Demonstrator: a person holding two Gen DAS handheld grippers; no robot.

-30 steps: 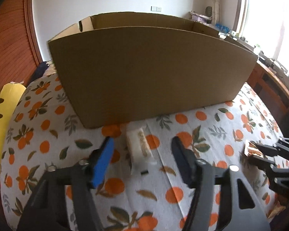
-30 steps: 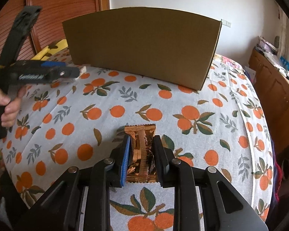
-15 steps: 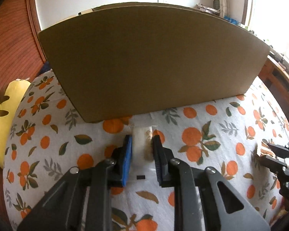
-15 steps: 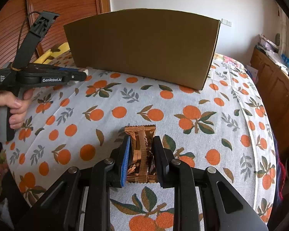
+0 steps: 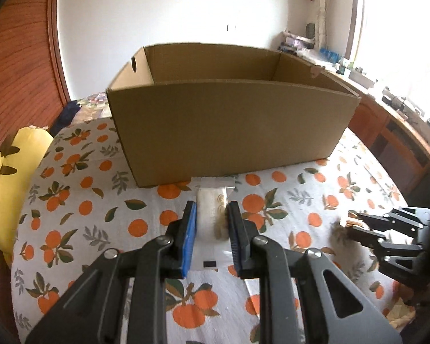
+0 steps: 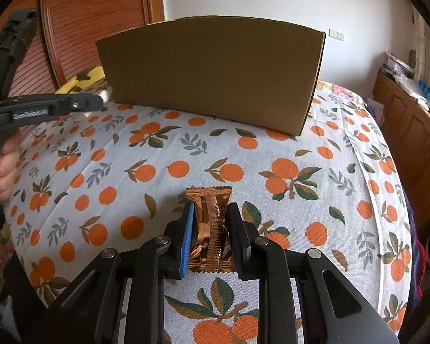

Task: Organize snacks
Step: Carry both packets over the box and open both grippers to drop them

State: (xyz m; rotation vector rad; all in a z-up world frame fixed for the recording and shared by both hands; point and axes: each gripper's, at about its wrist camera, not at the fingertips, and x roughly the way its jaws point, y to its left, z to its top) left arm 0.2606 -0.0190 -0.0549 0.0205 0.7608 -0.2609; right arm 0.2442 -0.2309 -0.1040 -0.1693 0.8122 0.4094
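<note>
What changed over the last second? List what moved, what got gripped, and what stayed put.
The left gripper closed on the white snack packet and lifted it off the tablecloth, toward the cardboard box. The right gripper stayed clamped on the copper snack packet; the box did not move.

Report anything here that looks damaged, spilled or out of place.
Nothing stands out. The cardboard box sits upright and open on the orange-print cloth. The left claw grips a white snack packet, the right claw a copper-coloured one; both wrappers look sealed, nothing spilled.
</note>
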